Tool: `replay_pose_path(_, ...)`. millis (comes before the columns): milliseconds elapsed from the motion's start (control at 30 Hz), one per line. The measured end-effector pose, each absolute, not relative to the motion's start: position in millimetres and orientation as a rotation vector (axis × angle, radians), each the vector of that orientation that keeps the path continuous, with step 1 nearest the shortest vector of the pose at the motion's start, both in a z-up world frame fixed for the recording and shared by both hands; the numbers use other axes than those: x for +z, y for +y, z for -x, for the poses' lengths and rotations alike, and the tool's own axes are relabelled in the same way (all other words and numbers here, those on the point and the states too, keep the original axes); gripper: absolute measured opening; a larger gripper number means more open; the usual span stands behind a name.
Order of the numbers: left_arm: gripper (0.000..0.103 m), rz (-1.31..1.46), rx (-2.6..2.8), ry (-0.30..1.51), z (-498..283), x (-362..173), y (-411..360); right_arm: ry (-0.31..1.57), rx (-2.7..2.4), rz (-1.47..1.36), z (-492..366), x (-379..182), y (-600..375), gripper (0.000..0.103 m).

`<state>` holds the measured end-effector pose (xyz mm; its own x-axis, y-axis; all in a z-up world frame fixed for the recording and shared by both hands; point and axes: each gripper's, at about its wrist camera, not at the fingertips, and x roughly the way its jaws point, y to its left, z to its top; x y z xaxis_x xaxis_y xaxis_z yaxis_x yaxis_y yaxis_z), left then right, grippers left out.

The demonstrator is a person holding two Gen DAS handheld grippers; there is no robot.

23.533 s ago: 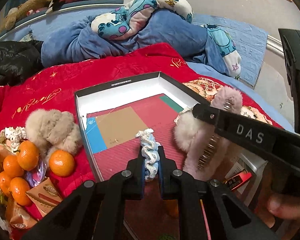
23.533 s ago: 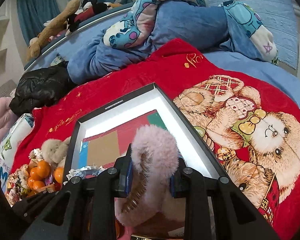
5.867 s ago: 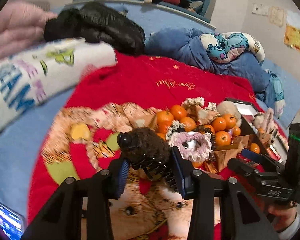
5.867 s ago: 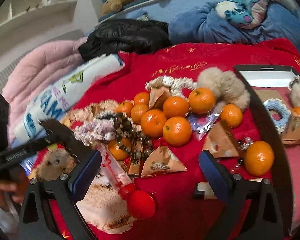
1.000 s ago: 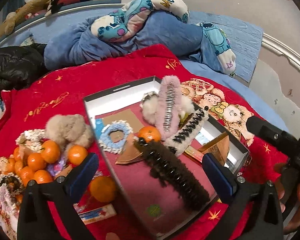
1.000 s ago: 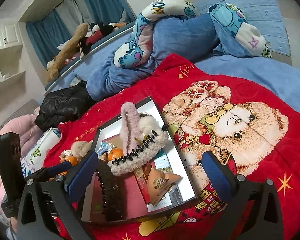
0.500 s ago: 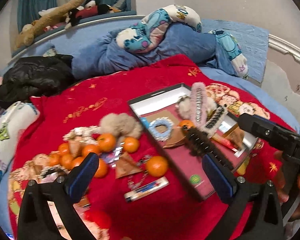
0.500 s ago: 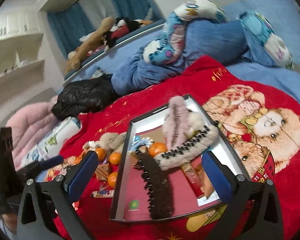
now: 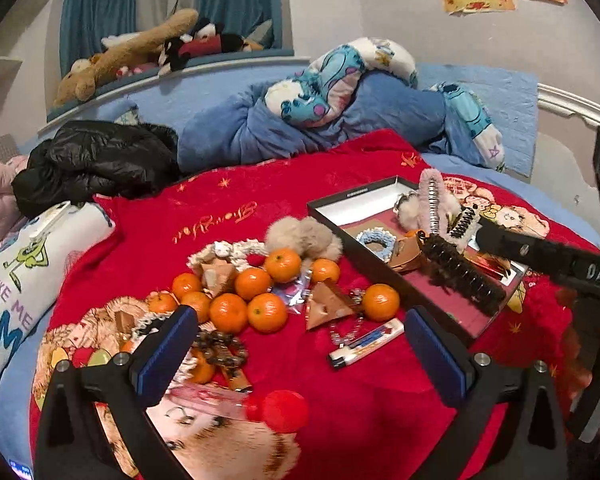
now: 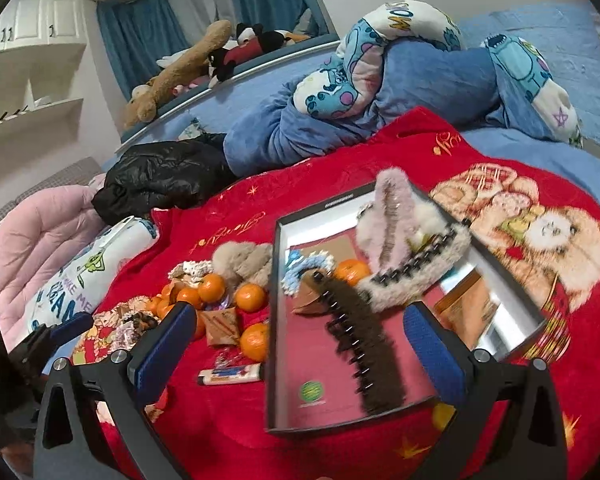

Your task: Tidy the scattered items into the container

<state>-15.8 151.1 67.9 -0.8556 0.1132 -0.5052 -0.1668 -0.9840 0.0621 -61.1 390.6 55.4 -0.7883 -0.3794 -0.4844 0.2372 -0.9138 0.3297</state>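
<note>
A black shallow box (image 9: pixel 328 210) (image 10: pixel 274 320) lies on the red blanket and holds a dark brown hair claw (image 9: pixel 462 270) (image 10: pixel 360 340), a pink fluffy claw (image 9: pixel 430 196) (image 10: pixel 388 216), a blue scrunchie (image 9: pixel 374 240) and one tangerine (image 10: pixel 352 272). Several tangerines (image 9: pixel 228 312) (image 10: pixel 252 296), triangular packets (image 9: pixel 324 310), a lighter (image 9: pixel 366 344) (image 10: pixel 230 374), a beige fluffy scrunchie (image 9: pixel 304 234) and a red-capped tube (image 9: pixel 276 410) lie scattered left of the box. My left gripper (image 9: pixel 300 352) is open and empty above the scattered pile. My right gripper (image 10: pixel 296 352) is open and empty over the box's near end.
A blue duvet (image 9: pixel 340 116) and a black jacket (image 9: pixel 96 160) lie at the far side of the bed. A printed white pillow (image 9: pixel 24 272) lies at the left. The right gripper's body (image 9: pixel 556 260) crosses the left wrist view beside the box.
Both grippers have pulled back and swung left, away from the box. The scattered pile now lies in front of my left gripper. Both stay open and empty.
</note>
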Motion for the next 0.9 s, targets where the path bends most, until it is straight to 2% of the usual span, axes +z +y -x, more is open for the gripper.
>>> replay_pose_path(233,0.103,0.682,2.838,0.152,6,56,109,-0.370,-2.837,-0.759,26,34,353,0.103)
replay_pose_path(333,0.103,0.682,2.835,0.094,7,43,88,-0.422,-2.911,-0.735,18,20,341,0.103)
replay_pose_path(400,0.103,0.714,2.852,-0.027,14,31,74,-0.434,-2.930,-0.729,20,17,335,0.103)
replay_pose_path(500,0.103,0.769,2.836,-0.023,20,21,71,-0.367,-2.944,-0.724,28,17,316,0.103)
replay_pose_path(733,0.103,0.703,2.791,-0.054,16,22,70,-0.158,-2.975,-0.738,35,11,282,0.103)
replay_pose_path(900,0.103,0.726,2.807,-0.070,22,19,68,-0.141,-2.991,-0.776,39,7,281,0.103)
